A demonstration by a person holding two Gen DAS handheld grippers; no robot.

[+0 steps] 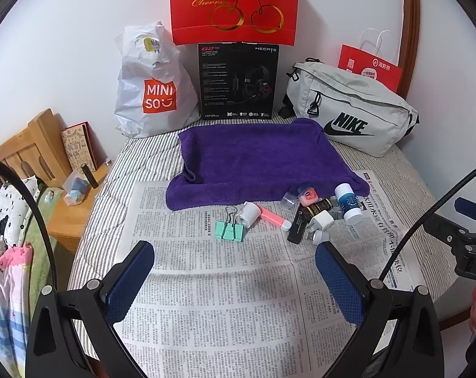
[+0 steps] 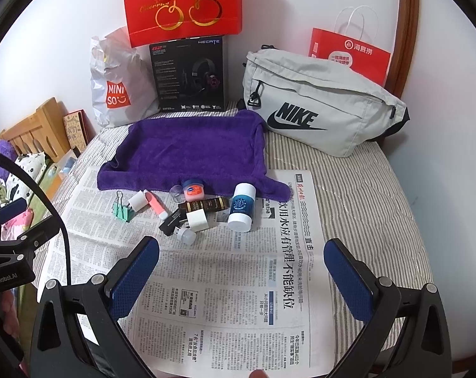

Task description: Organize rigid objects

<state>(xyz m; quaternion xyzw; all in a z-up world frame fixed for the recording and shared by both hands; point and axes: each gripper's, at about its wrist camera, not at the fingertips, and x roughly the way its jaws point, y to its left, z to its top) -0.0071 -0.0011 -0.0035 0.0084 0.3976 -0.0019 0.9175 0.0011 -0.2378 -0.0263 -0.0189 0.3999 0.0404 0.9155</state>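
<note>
Small rigid items lie in a cluster on a newspaper (image 1: pixel 225 283) just in front of a purple towel (image 1: pixel 257 160): a mint binder clip (image 1: pixel 229 230), a white cap (image 1: pixel 250 214) on a pink tube (image 1: pixel 274 216), a small pink-lidded jar (image 1: pixel 308 196), a blue-and-white bottle (image 1: pixel 348 203), a dark tube (image 1: pixel 316 205), a white cube plug (image 1: pixel 322 220) and a black stick (image 1: pixel 297 226). The same bottle (image 2: pixel 241 207), jar (image 2: pixel 192 190) and clip (image 2: pixel 123 209) show in the right wrist view. My left gripper (image 1: pixel 235 249) and right gripper (image 2: pixel 241 245) are both open and hold nothing, near side of the cluster.
Against the wall stand a Miniso bag (image 1: pixel 153 88), a black headset box (image 1: pixel 238 82), a red cherry bag (image 1: pixel 235 6), a grey Nike pouch (image 1: pixel 348 110) and a red paper bag (image 1: pixel 368 67). A wooden nightstand (image 1: pixel 71 208) sits left of the striped bed (image 2: pixel 357 195).
</note>
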